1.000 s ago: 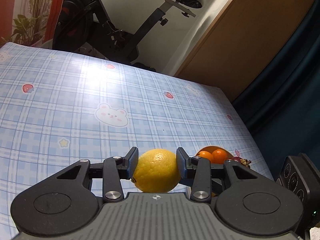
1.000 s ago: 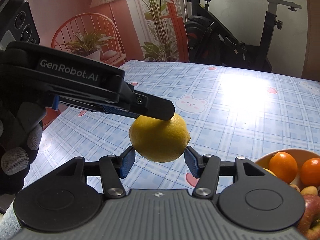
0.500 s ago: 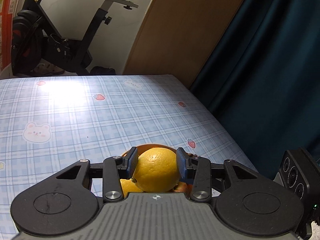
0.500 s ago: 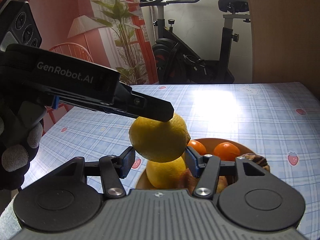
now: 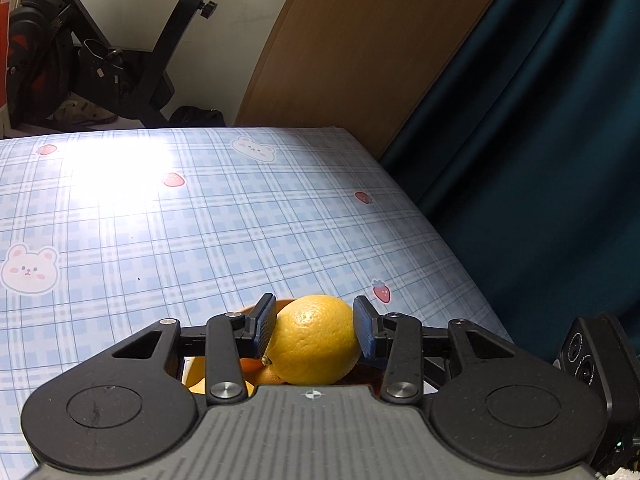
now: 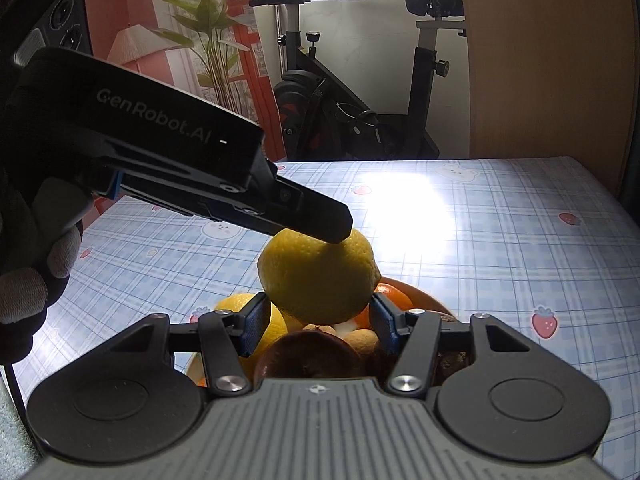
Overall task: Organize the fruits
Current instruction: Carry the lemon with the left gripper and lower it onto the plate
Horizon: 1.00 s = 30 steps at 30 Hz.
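Jaws of my left gripper (image 5: 315,330) stood clamped on the lemon (image 5: 314,340), pads on its two flanks; right gripper (image 6: 316,326) jaws stood apart, gripping nothing.

Item 1: table (image 5: 200,220), plaid cloth. It carried the bowl near its right edge.

Item 2: bowl (image 6: 416,294), orange, already crowded with fruit, so I judged the load was held above it for a gentle release.

Item 3: lemon, aloft over the bowl, clear of the pile. I reckoned the sideways grip kept it from rolling.

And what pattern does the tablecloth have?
The tablecloth has a light blue plaid with bears and strawberries, clearest in the left wrist view.
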Motion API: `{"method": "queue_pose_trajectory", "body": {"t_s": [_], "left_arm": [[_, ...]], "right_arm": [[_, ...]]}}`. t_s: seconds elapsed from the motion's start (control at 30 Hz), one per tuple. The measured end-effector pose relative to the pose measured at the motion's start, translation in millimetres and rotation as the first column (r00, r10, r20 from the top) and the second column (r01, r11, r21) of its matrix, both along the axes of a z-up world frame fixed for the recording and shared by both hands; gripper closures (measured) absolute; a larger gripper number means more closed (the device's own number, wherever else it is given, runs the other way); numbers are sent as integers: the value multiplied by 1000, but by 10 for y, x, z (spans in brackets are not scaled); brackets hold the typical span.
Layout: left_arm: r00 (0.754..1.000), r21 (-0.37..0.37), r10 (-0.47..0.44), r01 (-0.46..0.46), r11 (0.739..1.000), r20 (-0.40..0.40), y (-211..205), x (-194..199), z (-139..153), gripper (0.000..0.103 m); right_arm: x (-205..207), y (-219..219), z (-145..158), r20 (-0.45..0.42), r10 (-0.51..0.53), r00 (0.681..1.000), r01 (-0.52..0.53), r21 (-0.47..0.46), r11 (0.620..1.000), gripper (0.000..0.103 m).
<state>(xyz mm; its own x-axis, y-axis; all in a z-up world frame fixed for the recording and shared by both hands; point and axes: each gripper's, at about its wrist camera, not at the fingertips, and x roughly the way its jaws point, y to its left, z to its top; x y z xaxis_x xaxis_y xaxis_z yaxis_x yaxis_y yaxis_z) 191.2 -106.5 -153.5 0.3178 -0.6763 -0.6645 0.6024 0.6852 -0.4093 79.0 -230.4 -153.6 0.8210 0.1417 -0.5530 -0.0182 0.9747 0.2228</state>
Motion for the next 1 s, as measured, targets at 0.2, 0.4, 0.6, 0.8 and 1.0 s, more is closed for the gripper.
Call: {"method": "queue_pose_trajectory", "body": {"t_s": [0.2,0.4,0.6,0.8,1.0], "left_arm": [[999,-18,14,-15,1000,-45,27,125,-70,59],[998,2,19,-19,1000,-56,51,119,-80,59],[997,9,27,-26,1000,-70,69,169,-76,60],[997,15,30,-29,999,-75,18,179,-77,59],[997,26,24,-22,999,-78,-22,178,-103,59]], "right_arm": [[77,20,-30,-8,8,1000,-8,-33,999,45],[143,87,-44,-40,24,999,-26,-69,997,44],[177,88,-48,-60,32,998,-36,-74,997,43],[212,78,-22,-89,21,996,-27,-62,998,43],[164,56,63,-92,6,996,-11,-49,999,36]]}}
